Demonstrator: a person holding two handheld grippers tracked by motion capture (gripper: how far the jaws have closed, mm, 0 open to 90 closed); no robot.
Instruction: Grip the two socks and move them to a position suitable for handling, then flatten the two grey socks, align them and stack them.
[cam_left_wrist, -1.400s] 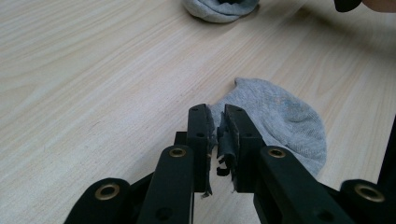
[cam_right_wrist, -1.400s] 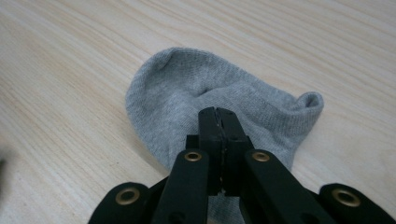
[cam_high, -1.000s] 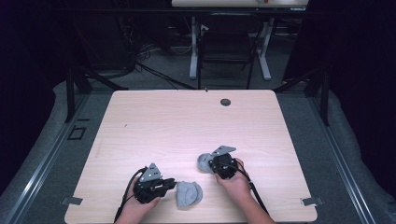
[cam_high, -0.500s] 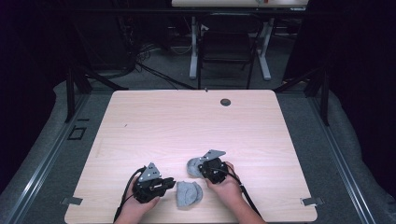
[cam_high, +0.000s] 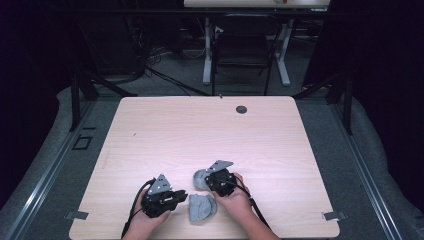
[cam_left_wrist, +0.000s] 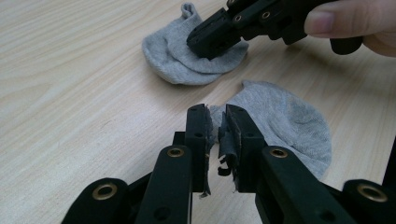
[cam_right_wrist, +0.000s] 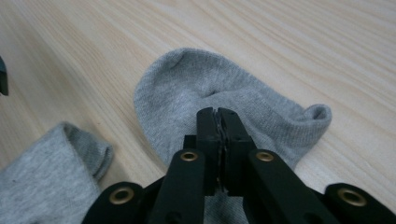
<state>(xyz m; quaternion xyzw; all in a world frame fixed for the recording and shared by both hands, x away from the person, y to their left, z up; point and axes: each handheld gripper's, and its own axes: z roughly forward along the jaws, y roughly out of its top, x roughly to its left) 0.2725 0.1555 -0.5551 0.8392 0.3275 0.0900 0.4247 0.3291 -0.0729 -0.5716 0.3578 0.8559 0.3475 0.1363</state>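
1. High view, room: dark surroundings; grey floor (cam_high: 380, 165) around the surface; black chair (cam_high: 242, 50) and white-legged desk (cam_high: 250, 4) beyond the far edge; cables on the floor at far left.
2. Surface (cam_high: 200, 135): light wood-grain top with rounded corners and a small dark round grommet (cam_high: 241, 109) near the far edge. Metal brackets show at both near corners.
3. Left gripper (cam_high: 176, 197): held by the left hand (cam_high: 145, 220) at the near edge, grey three-cornered plate on top. In the left gripper view its jaws are drawn close, pinching the edge of the near sock (cam_left_wrist: 285, 126).
4. Right gripper (cam_high: 204, 179): held by the right hand (cam_high: 237, 197), just right of the left gripper. In the right gripper view its jaws are pressed together on the far sock (cam_right_wrist: 210, 98).
5. Near sock (cam_high: 202, 207): grey, lying flat between the two hands, close to the near edge.
6. Far sock (cam_high: 201, 178): grey, crumpled, just beyond the near sock; the two lie apart by a narrow gap in the left gripper view.
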